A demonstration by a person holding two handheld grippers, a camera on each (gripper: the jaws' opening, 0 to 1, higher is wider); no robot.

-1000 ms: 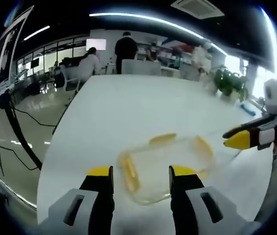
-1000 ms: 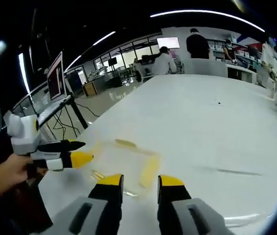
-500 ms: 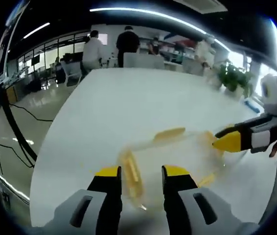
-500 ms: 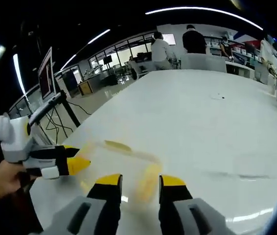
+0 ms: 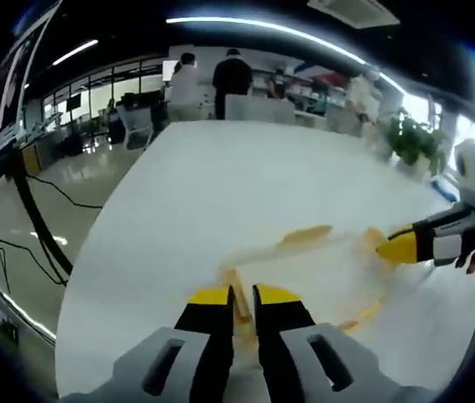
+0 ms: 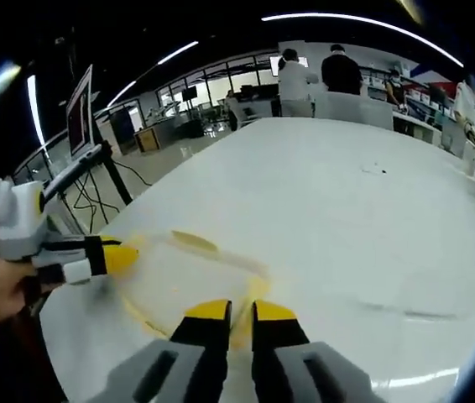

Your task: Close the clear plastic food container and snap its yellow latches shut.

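The clear container (image 5: 305, 269) sits on the white surface (image 5: 246, 176), near the edge closest to me, with its lid down. Its long axis runs across between my two hands, so each hand has one short end right in front of it.

My left hand-held gripper (image 5: 242, 295) is at one short end. Its jaws are drawn almost together around the yellow latch (image 5: 236, 290) there. I judge it is pinching that latch, though the blur keeps me from seeing firm contact.

My right hand-held gripper (image 6: 239, 309) is at the opposite short end, jaws likewise nearly together with that end's latch (image 6: 246, 323) showing in the narrow gap. In the left gripper view, its yellow tip (image 5: 405, 248) touches or sits just beside the container's far end.

A third latch (image 5: 305, 235) lies on the long side away from me, beyond both hand-held grippers, and another shows on the near long side (image 5: 363, 315).

The end latches lie straight ahead of each hand. The far long-side latch is about equally reachable by either hand, and reaching it means crossing over the lid.
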